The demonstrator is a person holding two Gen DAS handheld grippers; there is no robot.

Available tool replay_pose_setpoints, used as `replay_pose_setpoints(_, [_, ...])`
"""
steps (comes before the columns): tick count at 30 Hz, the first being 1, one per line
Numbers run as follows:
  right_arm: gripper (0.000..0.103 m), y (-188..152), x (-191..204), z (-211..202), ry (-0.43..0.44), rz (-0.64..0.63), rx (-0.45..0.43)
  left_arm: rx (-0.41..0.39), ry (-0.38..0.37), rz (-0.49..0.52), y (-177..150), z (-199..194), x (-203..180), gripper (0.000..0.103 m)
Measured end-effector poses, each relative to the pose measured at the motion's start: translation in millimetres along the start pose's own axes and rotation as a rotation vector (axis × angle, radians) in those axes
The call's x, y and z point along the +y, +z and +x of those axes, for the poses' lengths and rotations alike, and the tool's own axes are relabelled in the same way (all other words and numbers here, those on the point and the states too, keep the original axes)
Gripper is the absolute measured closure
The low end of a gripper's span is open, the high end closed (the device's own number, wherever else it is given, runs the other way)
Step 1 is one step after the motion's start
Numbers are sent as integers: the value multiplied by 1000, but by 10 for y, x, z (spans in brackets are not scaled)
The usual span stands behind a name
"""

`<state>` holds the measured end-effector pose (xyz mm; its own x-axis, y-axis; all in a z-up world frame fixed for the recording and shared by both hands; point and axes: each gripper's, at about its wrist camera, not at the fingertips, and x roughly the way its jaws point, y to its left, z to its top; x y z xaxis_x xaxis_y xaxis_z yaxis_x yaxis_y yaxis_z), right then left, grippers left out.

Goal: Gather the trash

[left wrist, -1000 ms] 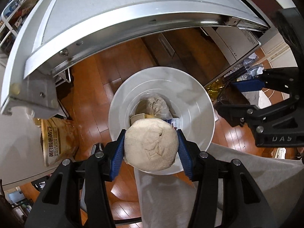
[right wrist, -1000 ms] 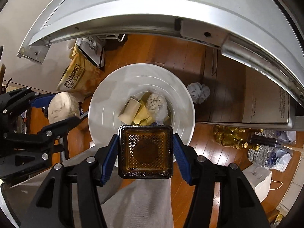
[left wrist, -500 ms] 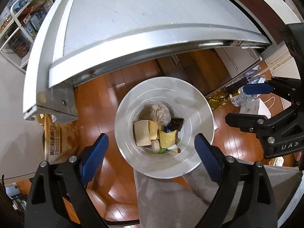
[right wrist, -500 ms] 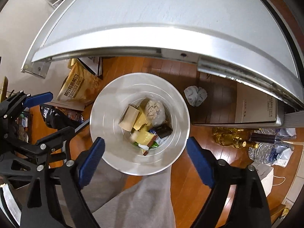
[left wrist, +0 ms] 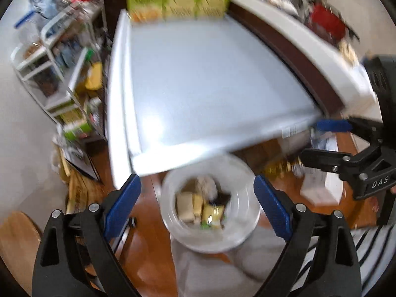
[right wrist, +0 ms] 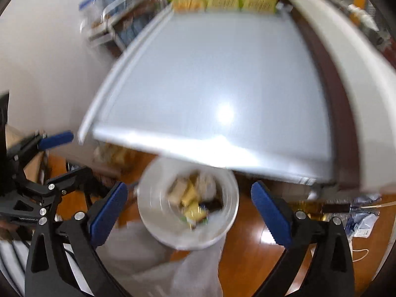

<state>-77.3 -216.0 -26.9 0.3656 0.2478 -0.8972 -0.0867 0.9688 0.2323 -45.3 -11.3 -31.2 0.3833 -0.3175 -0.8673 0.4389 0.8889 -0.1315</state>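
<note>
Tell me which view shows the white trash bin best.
Left wrist view: the white trash bin sits fairly central between the fingers, its contents somewhat readable despite blur. The right wrist view shows the same bin more smeared, its top rim hidden under the table edge.

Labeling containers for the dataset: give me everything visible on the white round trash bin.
The white round trash bin looks like smooth plastic, with a wide rim and no lid on it. It stands upright on the brown wooden floor, partly under the grey table edge. Inside lie yellow and beige wrappers and something dark; motion blur hides detail. Neither gripper touches it.
</note>
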Motion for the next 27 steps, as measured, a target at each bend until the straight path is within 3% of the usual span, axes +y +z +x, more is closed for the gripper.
replay_pose_setpoints(5, [5,325,-9,-304,-30,37,-234,-170,84,-68,389,-241,142,9])
replay_pose_setpoints(8, [5,449,9,-292,-91,21,-293,-208,130,-114,539,-217,204,9])
replay_pose_setpoints(15, [5,540,-60,-156,-75,94,-300,-222,134,-199,611,-147,321,9])
replay_pose_setpoints(27, [5,555,-56,-157,-105,97,-302,-230,164,-217,609,-172,390,9])
